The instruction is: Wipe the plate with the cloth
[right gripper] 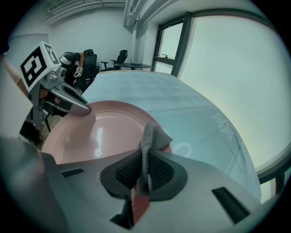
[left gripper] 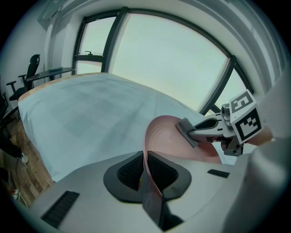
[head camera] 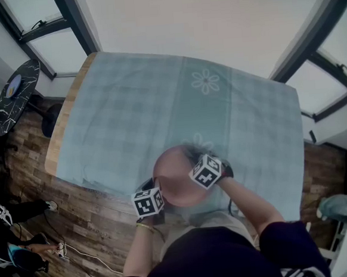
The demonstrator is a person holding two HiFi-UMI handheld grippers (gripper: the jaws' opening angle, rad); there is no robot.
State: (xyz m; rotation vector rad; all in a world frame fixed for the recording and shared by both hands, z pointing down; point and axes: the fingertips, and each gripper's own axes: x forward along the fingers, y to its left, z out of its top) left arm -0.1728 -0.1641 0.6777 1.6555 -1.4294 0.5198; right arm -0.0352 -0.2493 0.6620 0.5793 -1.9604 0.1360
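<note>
A pink plate (head camera: 173, 175) is held tilted above the near edge of the table. My left gripper (left gripper: 145, 170) is shut on the plate's (left gripper: 163, 136) rim, which runs edge-on between the dark pads. In the head view its marker cube sits at the plate's lower left (head camera: 147, 202). My right gripper (right gripper: 144, 170) is shut on a grey cloth (right gripper: 149, 139), whose free end sticks up over the plate's (right gripper: 100, 132) face. From the left gripper view, the cloth (left gripper: 186, 133) in the right gripper (left gripper: 193, 133) touches the plate's upper surface.
A light blue checked tablecloth (head camera: 159, 106) with flower prints covers the table, whose wooden edge (head camera: 59, 129) shows at the left. Office chairs (right gripper: 91, 61) and a round dark table (head camera: 14, 93) stand on the left. Windows run behind the table.
</note>
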